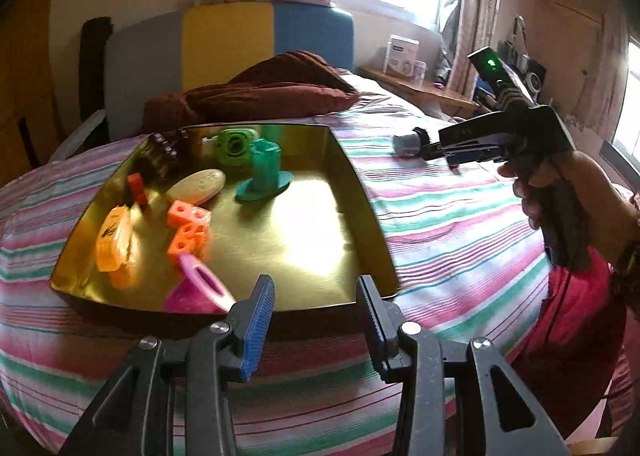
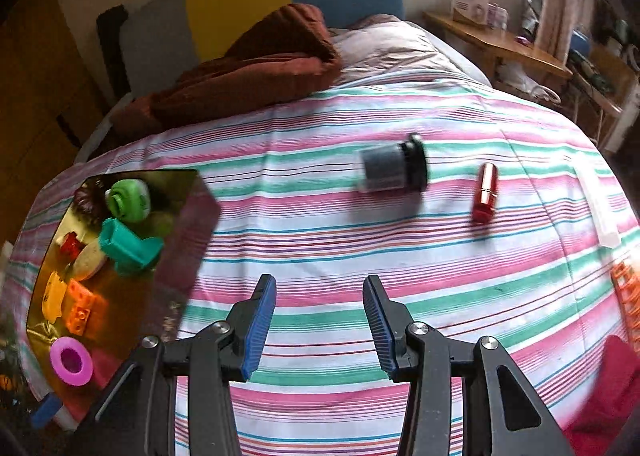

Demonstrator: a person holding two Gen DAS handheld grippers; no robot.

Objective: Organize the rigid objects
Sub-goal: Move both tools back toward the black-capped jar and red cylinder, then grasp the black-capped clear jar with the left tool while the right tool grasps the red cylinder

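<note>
A gold tray [image 1: 362, 196] lies on the striped bed and holds several small things: a green round piece [image 1: 234, 144], a teal piece [image 1: 264, 172], orange blocks [image 1: 188, 228] and a pink ring [image 1: 200, 288]. My left gripper [image 1: 315, 284] hovers open over the tray's near edge, with nothing between its fingers. Right of the tray [image 2: 188, 224], a grey jar with a black cap [image 2: 390, 168] and a red tube [image 2: 485, 192] lie on the sheet. My right gripper [image 2: 320, 282] is open and empty, short of the jar. In the left wrist view a hand holds that gripper [image 1: 428, 148] beside the jar [image 1: 406, 144].
A brown blanket [image 2: 256, 68] is heaped at the head of the bed. A clear stick [image 2: 596, 200] and an orange grid piece [image 2: 628, 296] lie at the bed's right edge. Red cloth [image 2: 604, 396] sits at the near right. A wooden side table [image 2: 500, 44] stands beyond.
</note>
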